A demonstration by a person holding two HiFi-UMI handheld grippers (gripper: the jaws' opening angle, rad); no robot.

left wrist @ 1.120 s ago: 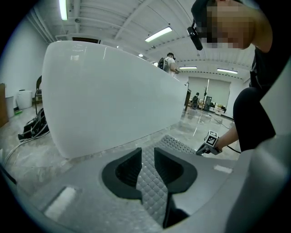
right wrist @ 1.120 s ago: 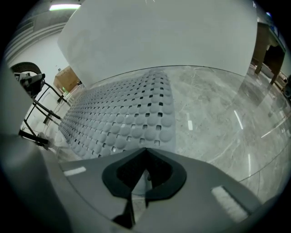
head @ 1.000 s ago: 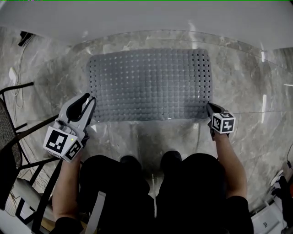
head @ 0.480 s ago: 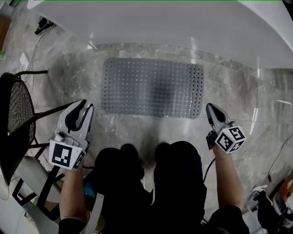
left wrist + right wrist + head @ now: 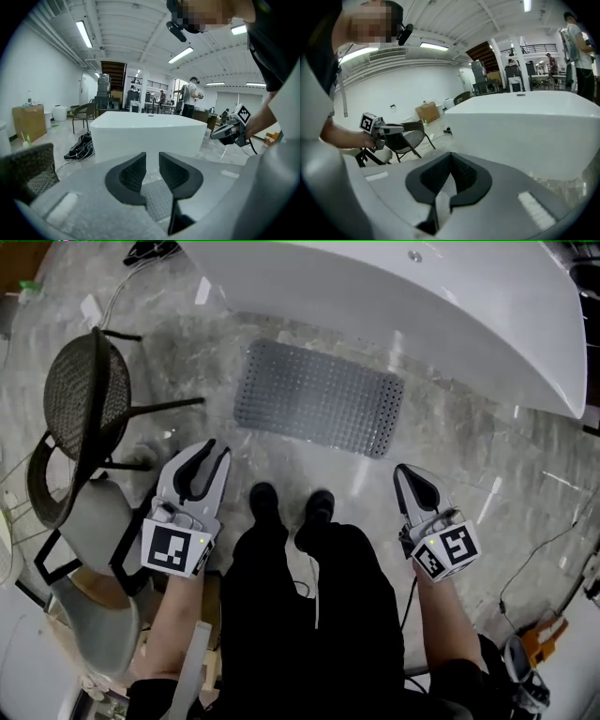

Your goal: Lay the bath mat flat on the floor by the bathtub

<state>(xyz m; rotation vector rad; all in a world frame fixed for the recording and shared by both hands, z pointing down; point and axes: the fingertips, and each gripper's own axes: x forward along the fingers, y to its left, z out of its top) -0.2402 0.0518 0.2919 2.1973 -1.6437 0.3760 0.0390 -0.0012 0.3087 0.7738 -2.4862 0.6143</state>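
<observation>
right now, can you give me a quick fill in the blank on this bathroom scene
The grey bath mat lies flat on the floor beside the white ____.
The left gripper holds its jaws ____, with nothing between them.
The right gripper has its jaws ____.
In the head view, the black mesh chair stands to the ____ of the mat.
Missing words: bathtub, open, shut, left.

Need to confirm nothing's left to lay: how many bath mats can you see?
1: the bath mat lies flat on the floor beside the bathtub. No other shows.
</observation>
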